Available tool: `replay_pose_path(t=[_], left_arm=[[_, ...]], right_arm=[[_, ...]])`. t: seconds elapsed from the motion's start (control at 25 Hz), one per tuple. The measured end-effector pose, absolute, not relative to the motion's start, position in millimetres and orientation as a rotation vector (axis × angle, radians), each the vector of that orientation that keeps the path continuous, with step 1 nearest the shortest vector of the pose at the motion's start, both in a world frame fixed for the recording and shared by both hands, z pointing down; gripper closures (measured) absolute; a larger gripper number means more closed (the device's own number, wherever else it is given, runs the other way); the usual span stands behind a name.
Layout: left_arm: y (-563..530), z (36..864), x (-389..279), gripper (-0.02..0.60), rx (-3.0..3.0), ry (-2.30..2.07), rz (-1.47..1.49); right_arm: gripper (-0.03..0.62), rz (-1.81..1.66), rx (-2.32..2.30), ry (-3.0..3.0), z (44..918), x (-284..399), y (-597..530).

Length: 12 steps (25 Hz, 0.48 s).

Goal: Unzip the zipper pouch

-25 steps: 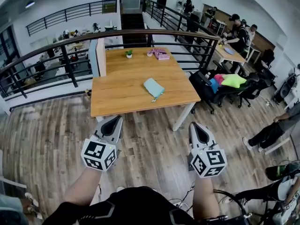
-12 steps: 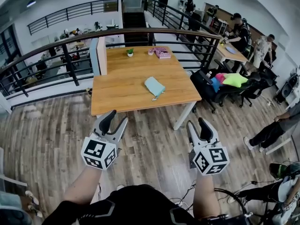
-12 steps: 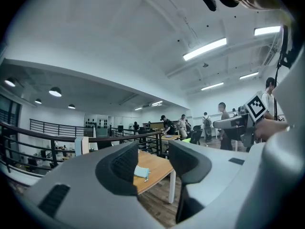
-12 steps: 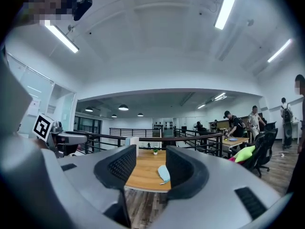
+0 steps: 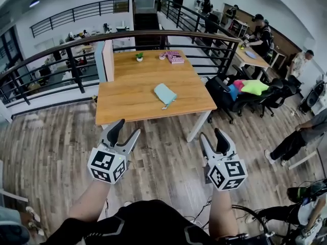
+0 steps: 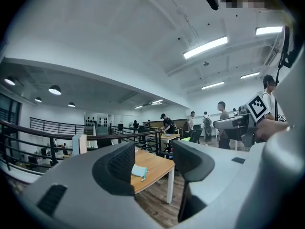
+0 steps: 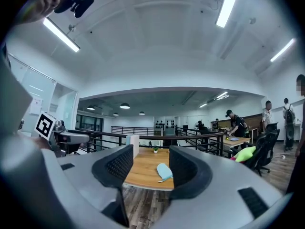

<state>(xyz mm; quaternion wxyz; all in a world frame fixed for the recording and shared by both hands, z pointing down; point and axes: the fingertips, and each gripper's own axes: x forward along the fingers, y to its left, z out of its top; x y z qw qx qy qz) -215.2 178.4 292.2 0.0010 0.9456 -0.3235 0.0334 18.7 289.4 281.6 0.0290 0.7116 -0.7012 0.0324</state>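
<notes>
approach stage: pouch not yet reached

the step in hand appears to be the approach, before any contact with the zipper pouch. left gripper (image 5: 127,127): held low over the wood floor, short of the surface (image 5: 133,96); its jaws are opening and nothing stands between them. zipper pouch (image 5: 165,94): lies flat on the wooden surface, toward its near right part, well apart from both grippers and seemingly unopened. right gripper (image 5: 211,135): level with the left one, also over the floor; its jaws are likewise opening, with only the distant surface showing through the gap.

the next move calls for bringing both grippers up to the surface, one to pin the pouch body and the other to take the zipper pull.

the pouch is pale blue-green, soft and roughly rectangular, lying at a slant. a small tab at its near corner is probably the pull, though it is too small to confirm.
</notes>
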Motion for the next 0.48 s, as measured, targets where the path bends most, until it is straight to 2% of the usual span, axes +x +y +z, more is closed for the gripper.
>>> replay_pose_path(t=[0.48], left_arm=[[183,306,-147,0.325,2.957,-1.026,0.114]], right_arm=[[0.350,0.058,2.113,-2.213,288,68,295]])
